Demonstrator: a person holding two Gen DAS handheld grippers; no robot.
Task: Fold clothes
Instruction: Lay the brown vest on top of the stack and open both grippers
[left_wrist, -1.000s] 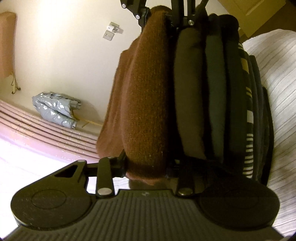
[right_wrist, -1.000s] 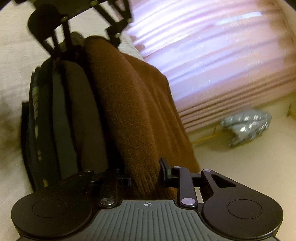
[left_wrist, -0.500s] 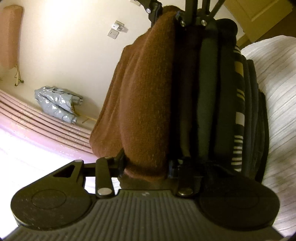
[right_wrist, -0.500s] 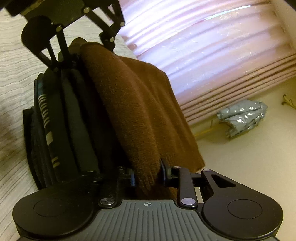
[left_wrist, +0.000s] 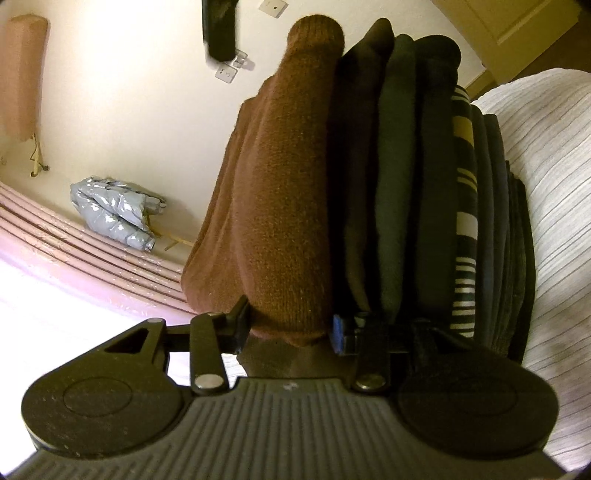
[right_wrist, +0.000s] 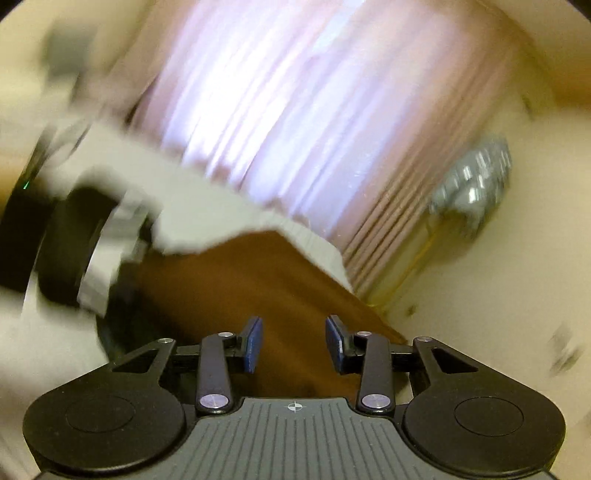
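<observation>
Claws first: my left claw points a little downward and holds the near end of the brown sweater between its two pads. My right claw is opening, pads apart with nothing pressed between them; its view is blurred. The sweater is folded and lies on top of the pile of dark clothes on the striped bed cover. Beyond the pile I see curtain and floor.

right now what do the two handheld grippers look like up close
Both match. The left gripper and right gripper each have a grey ribbed body, black rounded side lobes, black link arms on silver pivot pins, and blue pads on black fingers. A small crosshair mark sits mid-body.
</observation>
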